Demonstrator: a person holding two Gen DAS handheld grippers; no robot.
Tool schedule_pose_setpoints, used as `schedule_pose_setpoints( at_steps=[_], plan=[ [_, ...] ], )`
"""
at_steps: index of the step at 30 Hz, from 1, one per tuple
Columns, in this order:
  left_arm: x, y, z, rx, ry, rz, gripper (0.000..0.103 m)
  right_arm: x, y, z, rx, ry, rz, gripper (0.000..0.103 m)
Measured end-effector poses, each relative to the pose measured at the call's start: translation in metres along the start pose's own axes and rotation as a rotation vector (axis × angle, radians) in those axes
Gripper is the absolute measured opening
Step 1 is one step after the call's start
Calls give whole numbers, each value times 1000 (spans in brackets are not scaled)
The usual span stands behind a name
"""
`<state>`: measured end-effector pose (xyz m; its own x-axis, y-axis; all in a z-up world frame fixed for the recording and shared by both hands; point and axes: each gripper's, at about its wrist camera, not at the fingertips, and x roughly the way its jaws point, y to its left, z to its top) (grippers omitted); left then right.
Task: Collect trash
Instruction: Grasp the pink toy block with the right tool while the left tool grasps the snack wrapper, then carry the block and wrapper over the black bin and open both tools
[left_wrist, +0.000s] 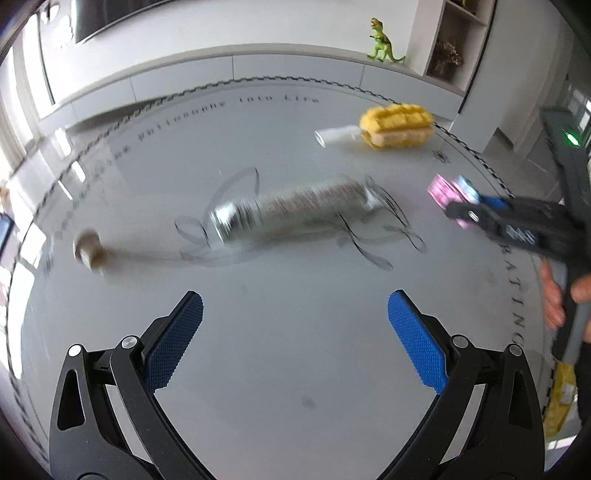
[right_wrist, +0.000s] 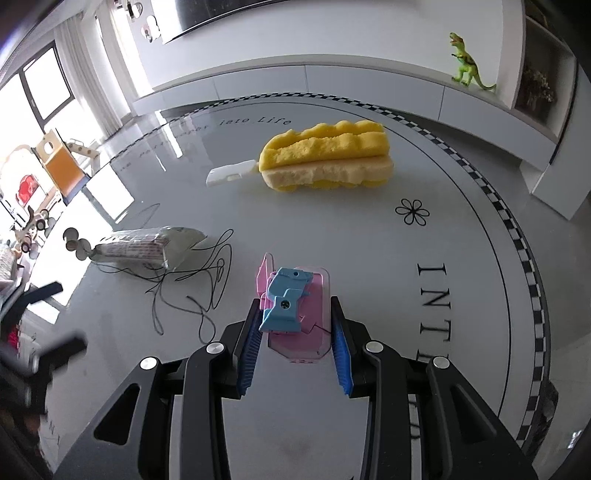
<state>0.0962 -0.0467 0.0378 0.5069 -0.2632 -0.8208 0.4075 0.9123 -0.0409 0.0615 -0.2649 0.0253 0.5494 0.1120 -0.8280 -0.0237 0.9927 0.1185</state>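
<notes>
The right hand-held gripper (right_wrist: 293, 341) had clamped the pink and blue toy (right_wrist: 291, 310) on the bench (right_wrist: 369, 258); lifting it away seemed next. The left hand-held gripper (left_wrist: 295, 325) stood open, empty, near the crushed bottle (left_wrist: 291, 208).

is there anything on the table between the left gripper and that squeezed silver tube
Nothing visible. The left gripper hangs open over bare table, and the silver tube lies beyond its fingertips with only clear tabletop between. The cap sits off to the tube's left.

Glossy grey glass-like round tabletop (right_wrist: 369, 258); porous yellow foam sponge (right_wrist: 325, 158) ahead of the right gripper; smooth pink-and-blue plastic piece (right_wrist: 291, 310) between its ribbed blue pads (right_wrist: 341, 365)
</notes>
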Motion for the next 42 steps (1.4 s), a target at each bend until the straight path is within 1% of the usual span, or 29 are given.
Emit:
schedule_pose_setpoints(
  at_steps=[3,6,8,10,13,15,16,18,19,21,22,24,25,27,29,31,33,37,38,42],
  plan=[
    [12,5,18,44,0,26,97,-3,-1,-2,-1,-1,15,37],
    [35,5,36,98,19,42,97,-5,-2,-3,-3,-4,24,37],
    [46,3,41,129,31,42,97,-6,-5,-3,-4,-6,28,37],
    [55,-1,46,161,26,39,97,-6,-6,-3,-4,-5,28,37],
    [64,-7,49,181,16,42,96,-6,-8,-3,-6,-5,26,37],
    [70,-14,48,197,20,57,88,-6,-10,-4,-3,-4,26,37],
    [70,-17,47,208,10,77,88,-6,-11,-5,-2,-4,26,37],
    [67,-21,46,215,-6,90,73,-7,-12,-6,1,-5,27,37],
    [66,-22,46,213,-6,102,68,-7,-12,-7,2,-5,28,37],
    [65,-22,45,194,-2,124,57,-9,-12,-7,7,-6,28,37],
    [64,-21,44,185,0,131,55,-10,-12,-8,8,-6,29,37],
    [62,-19,43,157,5,142,47,-12,-13,-9,10,-8,31,37],
    [60,-17,42,137,7,141,46,-14,-13,-9,11,-8,31,37],
    [55,-15,41,97,8,119,41,-18,-14,-12,13,-10,32,37],
    [48,-13,37,57,9,83,39,-23,-16,-14,17,-15,32,37],
    [39,-16,30,47,1,75,38,-29,-20,-16,27,-20,35,37],
    [31,-21,23,38,-9,62,35,-36,-22,-18,38,-27,40,37],
    [8,-42,8,35,-29,30,31,-53,-31,-28,66,-44,45,37],
    [4,-48,9,35,-34,18,30,-58,-34,-33,77,-48,48,37],
    [-10,-67,-2,28,-43,-19,28,-74,-44,-49,113,-51,48,37]
  ],
)
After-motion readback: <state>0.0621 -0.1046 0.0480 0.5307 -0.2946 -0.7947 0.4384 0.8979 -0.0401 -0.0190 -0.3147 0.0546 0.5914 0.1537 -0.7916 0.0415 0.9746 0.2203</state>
